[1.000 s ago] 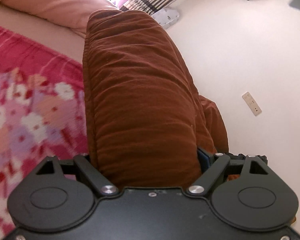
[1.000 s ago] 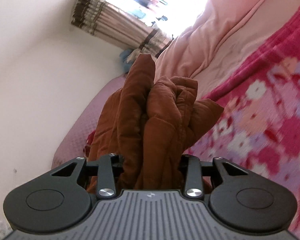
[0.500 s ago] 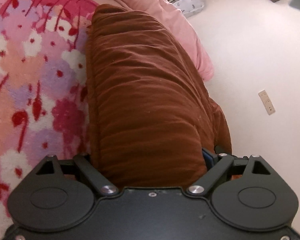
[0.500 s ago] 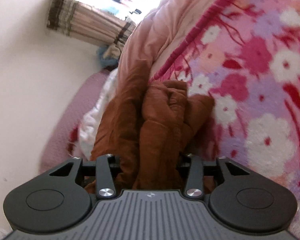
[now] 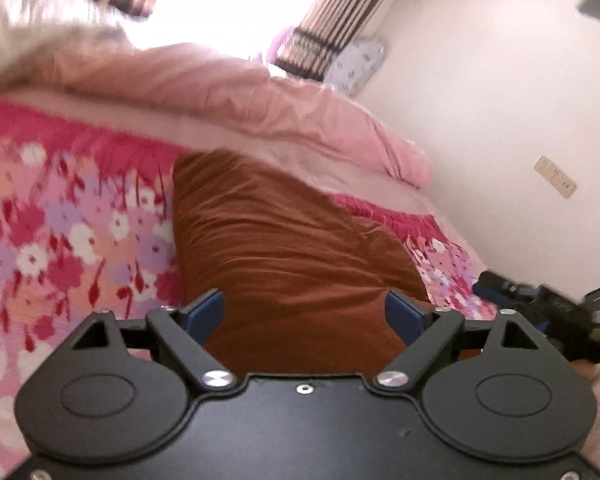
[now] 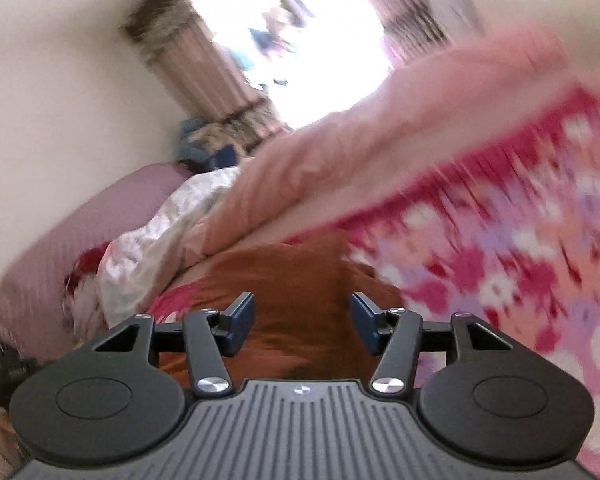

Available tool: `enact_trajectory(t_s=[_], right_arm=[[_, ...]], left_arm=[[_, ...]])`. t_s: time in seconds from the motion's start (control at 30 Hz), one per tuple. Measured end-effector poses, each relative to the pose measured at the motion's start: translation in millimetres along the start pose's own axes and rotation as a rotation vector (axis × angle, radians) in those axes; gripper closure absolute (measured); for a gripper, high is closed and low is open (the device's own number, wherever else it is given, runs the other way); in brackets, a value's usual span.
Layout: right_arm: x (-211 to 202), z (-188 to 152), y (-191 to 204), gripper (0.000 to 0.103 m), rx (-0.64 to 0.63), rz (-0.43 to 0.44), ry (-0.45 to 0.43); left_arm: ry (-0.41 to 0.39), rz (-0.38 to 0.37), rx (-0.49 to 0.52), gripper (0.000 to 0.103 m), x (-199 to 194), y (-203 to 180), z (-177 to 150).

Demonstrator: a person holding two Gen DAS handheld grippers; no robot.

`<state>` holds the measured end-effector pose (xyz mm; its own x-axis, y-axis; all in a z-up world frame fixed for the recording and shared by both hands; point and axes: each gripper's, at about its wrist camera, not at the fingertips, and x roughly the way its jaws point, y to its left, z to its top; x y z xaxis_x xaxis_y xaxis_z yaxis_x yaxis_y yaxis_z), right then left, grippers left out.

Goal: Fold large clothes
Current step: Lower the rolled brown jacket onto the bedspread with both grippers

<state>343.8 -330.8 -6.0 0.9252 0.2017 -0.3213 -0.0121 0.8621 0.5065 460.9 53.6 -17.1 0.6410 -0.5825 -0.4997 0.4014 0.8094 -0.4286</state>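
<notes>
Both tongs parted over a rust-brown garment lying on a flowered bedspread.

In the left wrist view, the left gripper stands with its blue pads spread wide; the rust-brown garment lies flat between and ahead of them, and no pad presses on it. It rests on the pink flowered bedspread, which runs off to the tongs' left, with a pink quilt bunched beyond the garment's far edge. In the right wrist view, the right gripper has its jaws opening, blue pads clear of the garment that lies under and ahead of them. A striped curtain hangs by the bright window well ahead.
</notes>
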Motion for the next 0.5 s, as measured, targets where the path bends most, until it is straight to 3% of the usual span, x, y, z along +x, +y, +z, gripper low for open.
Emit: enact_trajectory(t_s=[0.1, 0.2, 0.33, 0.5], right_arm=[[-9.6, -7.9, 48.7, 0.042, -0.125, 0.014, -0.018], [-8.0, -23.7, 77.8, 0.050, -0.196, -0.043, -0.023], [2.5, -55.5, 88.5, 0.069, -0.243, -0.225, -0.027], [21.9, -81.4, 71.5, 0.087, -0.224, -0.334, 0.032]], left_arm=[[-0.072, 0.067, 0.065, 0.014, -5.8, -28.0, -18.6], [-0.074, 0.105, 0.075, 0.014, 6.7, -40.3, -39.2], [-0.015, 0.124, 0.039, 0.017, 37.6, -33.0, -63.1], [0.010, 0.155, 0.063, 0.018, 56.3, -23.3, -82.8]])
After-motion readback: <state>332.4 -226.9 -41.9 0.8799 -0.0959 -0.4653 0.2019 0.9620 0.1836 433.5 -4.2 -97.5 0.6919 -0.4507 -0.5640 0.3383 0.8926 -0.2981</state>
